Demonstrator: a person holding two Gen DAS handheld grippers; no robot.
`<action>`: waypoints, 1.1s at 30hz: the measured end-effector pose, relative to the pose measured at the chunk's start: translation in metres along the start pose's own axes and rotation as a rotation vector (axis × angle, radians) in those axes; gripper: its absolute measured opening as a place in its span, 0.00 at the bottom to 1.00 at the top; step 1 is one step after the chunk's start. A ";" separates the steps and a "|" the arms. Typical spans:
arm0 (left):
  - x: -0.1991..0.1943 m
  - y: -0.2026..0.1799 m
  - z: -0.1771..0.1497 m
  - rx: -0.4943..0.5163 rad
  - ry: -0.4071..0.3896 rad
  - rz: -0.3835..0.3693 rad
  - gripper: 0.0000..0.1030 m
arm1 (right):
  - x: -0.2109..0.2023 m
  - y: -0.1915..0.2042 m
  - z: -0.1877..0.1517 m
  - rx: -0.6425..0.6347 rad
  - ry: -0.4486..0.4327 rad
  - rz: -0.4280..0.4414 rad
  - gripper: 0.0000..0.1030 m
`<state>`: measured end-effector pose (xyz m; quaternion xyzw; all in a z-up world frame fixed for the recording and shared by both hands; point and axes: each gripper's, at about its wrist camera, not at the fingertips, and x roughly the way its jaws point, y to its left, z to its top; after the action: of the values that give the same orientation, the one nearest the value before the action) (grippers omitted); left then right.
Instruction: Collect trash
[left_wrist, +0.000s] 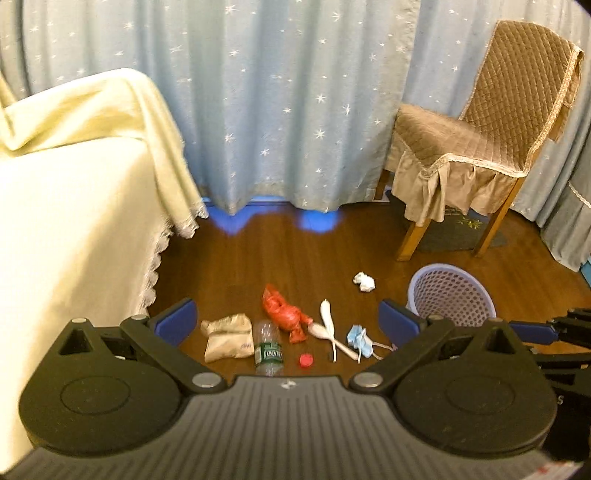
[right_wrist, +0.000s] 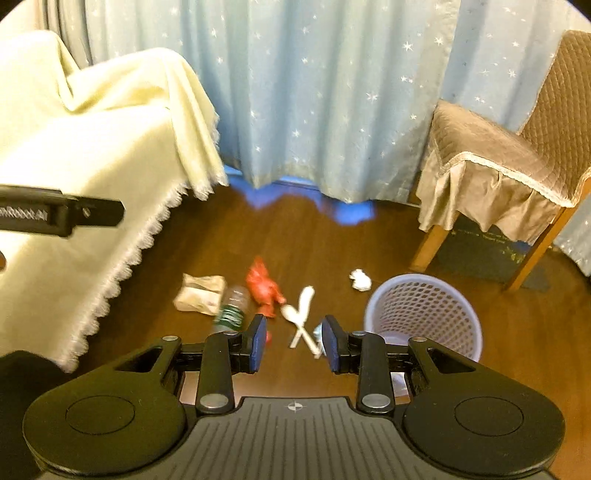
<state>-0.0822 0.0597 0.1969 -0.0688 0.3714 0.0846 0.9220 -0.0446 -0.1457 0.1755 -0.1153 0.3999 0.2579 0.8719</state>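
Note:
Trash lies in a row on the brown wood floor: a crumpled paper bag (left_wrist: 229, 336) (right_wrist: 201, 293), a clear plastic bottle (left_wrist: 268, 349) (right_wrist: 231, 308), a red plastic bag (left_wrist: 286, 314) (right_wrist: 264, 288), a red cap (left_wrist: 306, 360), two white spoons (left_wrist: 330, 328) (right_wrist: 303, 314), a blue face mask (left_wrist: 360, 339) (right_wrist: 318, 332) and a ball of white paper (left_wrist: 364, 281) (right_wrist: 360, 279). A lavender mesh basket (left_wrist: 452, 291) (right_wrist: 423, 317) stands to their right. My left gripper (left_wrist: 288, 319) hangs wide open and empty above the row. My right gripper (right_wrist: 294, 343) is open narrowly above the spoons, holding nothing.
A bed with a cream cover (left_wrist: 74, 221) (right_wrist: 92, 166) fills the left side. A chair with a brown quilted cover (left_wrist: 480, 147) (right_wrist: 517, 155) stands at the right over a dark mat (left_wrist: 454, 232). Pale blue star curtains (left_wrist: 277, 110) hang behind.

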 end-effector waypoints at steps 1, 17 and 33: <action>-0.006 -0.001 -0.005 -0.008 0.004 0.008 0.99 | -0.006 0.003 -0.004 0.009 -0.005 0.012 0.28; -0.034 -0.024 -0.053 -0.040 0.079 0.050 0.99 | -0.022 0.018 -0.037 0.116 0.003 0.037 0.28; -0.136 0.094 -0.086 -0.294 -0.012 0.343 0.99 | -0.025 0.137 -0.007 -0.068 -0.046 0.256 0.28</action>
<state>-0.2562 0.1204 0.2243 -0.1377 0.3561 0.2936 0.8764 -0.1375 -0.0423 0.1906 -0.0868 0.3824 0.3828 0.8365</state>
